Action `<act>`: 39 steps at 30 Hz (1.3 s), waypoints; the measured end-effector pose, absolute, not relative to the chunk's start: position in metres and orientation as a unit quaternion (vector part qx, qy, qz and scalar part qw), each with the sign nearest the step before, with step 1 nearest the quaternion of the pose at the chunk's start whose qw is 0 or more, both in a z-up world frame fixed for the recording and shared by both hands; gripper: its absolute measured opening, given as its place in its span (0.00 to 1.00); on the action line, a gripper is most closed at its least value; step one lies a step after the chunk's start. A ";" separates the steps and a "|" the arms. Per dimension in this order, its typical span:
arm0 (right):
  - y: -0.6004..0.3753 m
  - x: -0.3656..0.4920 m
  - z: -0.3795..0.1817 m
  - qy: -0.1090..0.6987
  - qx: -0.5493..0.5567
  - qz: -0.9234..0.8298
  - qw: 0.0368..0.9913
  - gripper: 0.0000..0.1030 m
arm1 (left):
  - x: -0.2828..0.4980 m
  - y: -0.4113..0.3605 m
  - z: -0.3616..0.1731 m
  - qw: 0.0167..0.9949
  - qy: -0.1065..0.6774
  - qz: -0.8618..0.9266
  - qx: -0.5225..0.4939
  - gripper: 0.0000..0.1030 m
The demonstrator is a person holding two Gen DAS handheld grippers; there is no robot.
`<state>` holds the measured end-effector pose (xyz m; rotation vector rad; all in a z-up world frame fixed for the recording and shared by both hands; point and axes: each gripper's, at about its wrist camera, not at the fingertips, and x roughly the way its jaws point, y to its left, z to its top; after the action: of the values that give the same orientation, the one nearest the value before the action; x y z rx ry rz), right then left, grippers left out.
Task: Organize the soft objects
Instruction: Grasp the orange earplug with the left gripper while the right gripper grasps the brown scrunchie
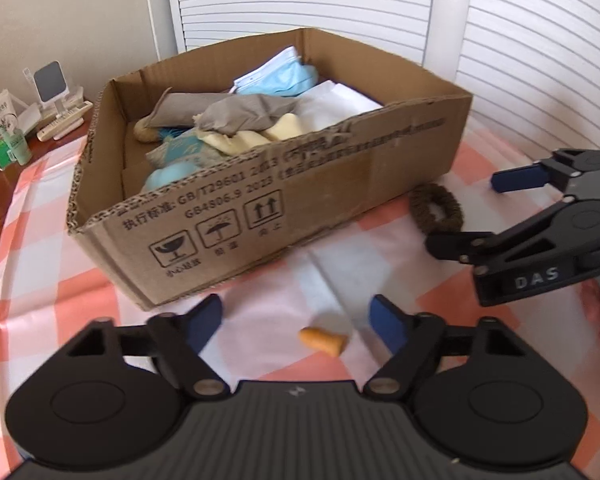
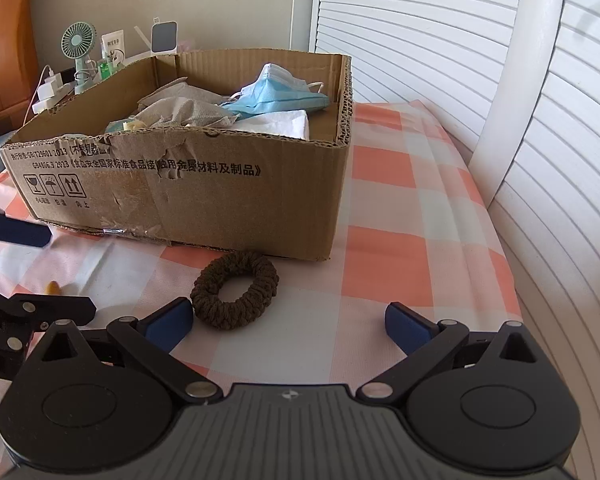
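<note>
An open cardboard box (image 1: 284,208) (image 2: 204,196) on the checked cloth holds soft things: a blue face mask (image 1: 278,76) (image 2: 276,94), grey cloth (image 1: 240,114), white cloth (image 2: 278,124) and cream pieces. An orange foam earplug (image 1: 322,342) lies on the cloth between the fingers of my open, empty left gripper (image 1: 298,322). A dark brown scrunchie (image 2: 236,294) (image 1: 436,212) lies in front of the box. My right gripper (image 2: 288,322) (image 1: 464,214) is open and empty, with the scrunchie just ahead of its left finger.
A pink and white checked cloth (image 2: 404,216) covers the surface. White louvred doors (image 2: 420,28) stand behind and to the right. A small fan (image 2: 78,46), bottles (image 1: 14,146) and a charger sit at the back left on a wooden ledge.
</note>
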<state>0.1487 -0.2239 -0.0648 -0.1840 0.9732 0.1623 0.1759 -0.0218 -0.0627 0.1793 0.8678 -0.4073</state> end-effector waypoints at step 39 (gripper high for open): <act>-0.222 0.148 -0.064 0.465 -0.088 0.073 0.878 1.00 | 0.136 0.012 -0.054 0.876 0.434 -0.201 0.068 0.14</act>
<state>0.1479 -0.2220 -0.0644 -0.1840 0.9695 0.1526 0.1357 0.0115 -0.0536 0.1422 0.9058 -0.4193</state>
